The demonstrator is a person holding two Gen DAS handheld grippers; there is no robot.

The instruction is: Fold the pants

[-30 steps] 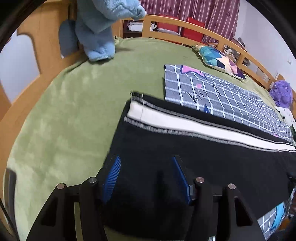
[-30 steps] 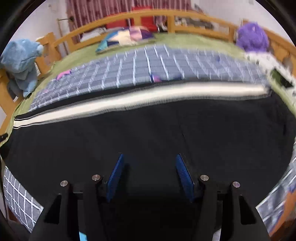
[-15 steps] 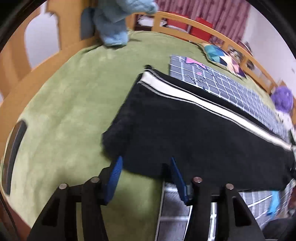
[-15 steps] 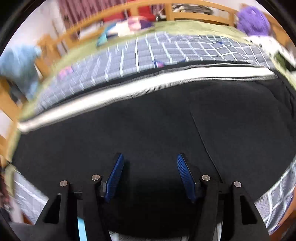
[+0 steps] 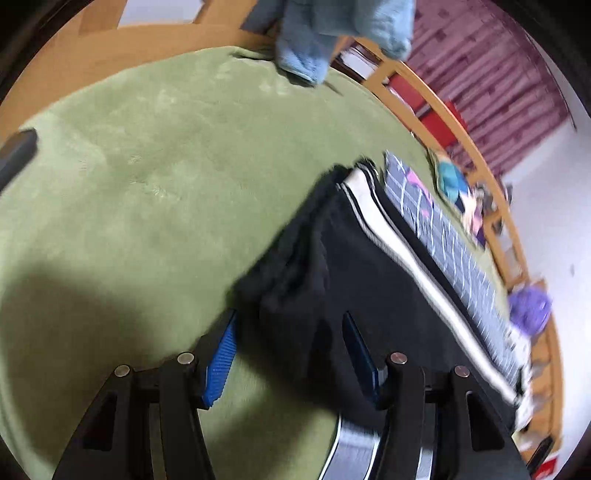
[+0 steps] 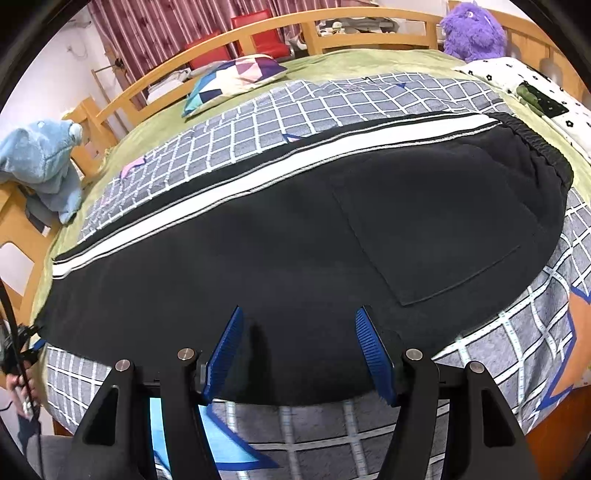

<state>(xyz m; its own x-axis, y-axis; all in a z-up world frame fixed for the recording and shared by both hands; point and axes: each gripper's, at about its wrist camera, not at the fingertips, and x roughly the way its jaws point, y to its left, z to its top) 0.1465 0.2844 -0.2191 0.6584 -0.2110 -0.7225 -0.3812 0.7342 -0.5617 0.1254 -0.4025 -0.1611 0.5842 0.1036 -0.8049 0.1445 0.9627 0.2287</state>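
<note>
Black pants point(image 6: 295, 240) with a white side stripe point(image 6: 258, 177) lie flat and lengthwise on the bed, waistband at the right. In the left wrist view the pants' cuff end point(image 5: 295, 266) sits bunched at the leg hem. My left gripper point(image 5: 291, 354) is open, its fingers either side of that cuff corner, low over the green blanket. My right gripper point(image 6: 299, 347) is open over the near edge of the pants, empty.
A grey checked sheet point(image 6: 314, 107) lies under the pants on a green blanket point(image 5: 129, 184). A blue plush point(image 6: 40, 162) hangs on the wooden bed rail point(image 6: 221, 44). A colourful pillow point(image 6: 236, 77) and a purple plush point(image 6: 472, 29) sit at the far side.
My left gripper has swung left toward the cuff end and tilted; the cuff now lies between its fingers. My right gripper has pulled back to the pants' near edge.
</note>
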